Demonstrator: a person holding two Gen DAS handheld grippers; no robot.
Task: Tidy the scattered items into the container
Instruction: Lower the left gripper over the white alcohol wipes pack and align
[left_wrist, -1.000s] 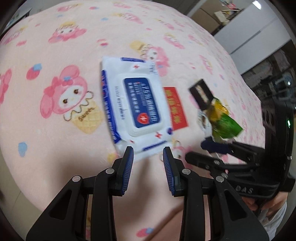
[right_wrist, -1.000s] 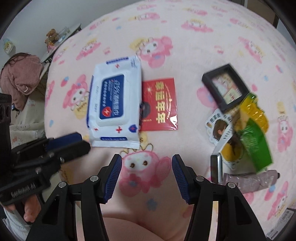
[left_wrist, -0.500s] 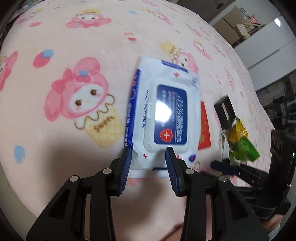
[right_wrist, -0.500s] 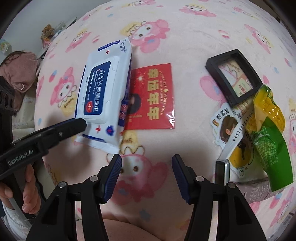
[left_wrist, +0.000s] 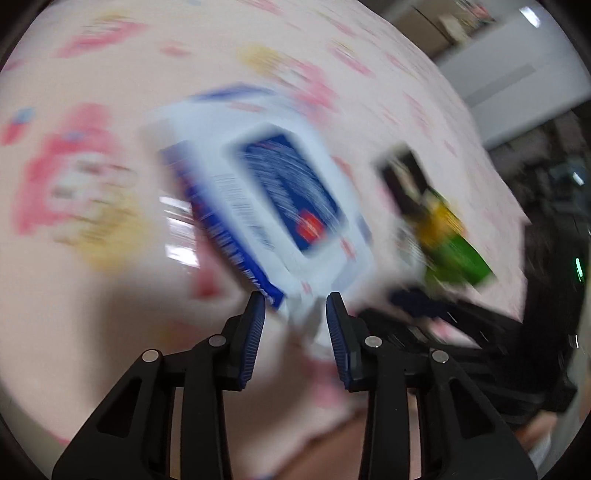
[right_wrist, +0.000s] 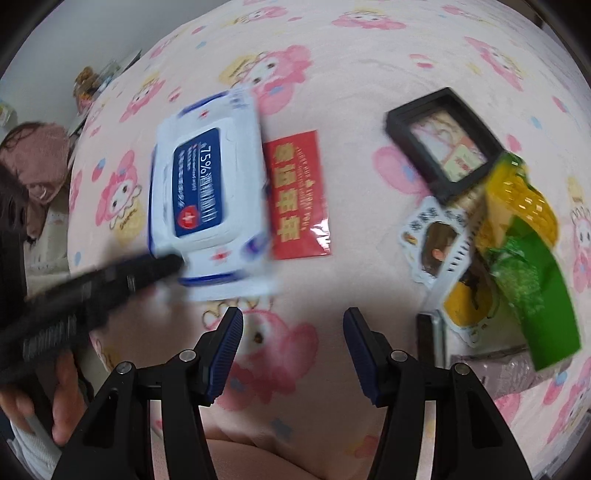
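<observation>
We have the left hand-held gripper (left_wrist: 295, 306) closed on the near edge seam of the wipes pack (right_wrist: 208, 195), which hangs off that thin flap just above the pink cartoon blanket (right_wrist: 332, 74), beside the red envelope (right_wrist: 299, 195). Our right hand-held gripper (right_wrist: 293, 332) hovers with jaws apart and nothing between them. No container shows in either view, so the pack's destination is unclear.
</observation>
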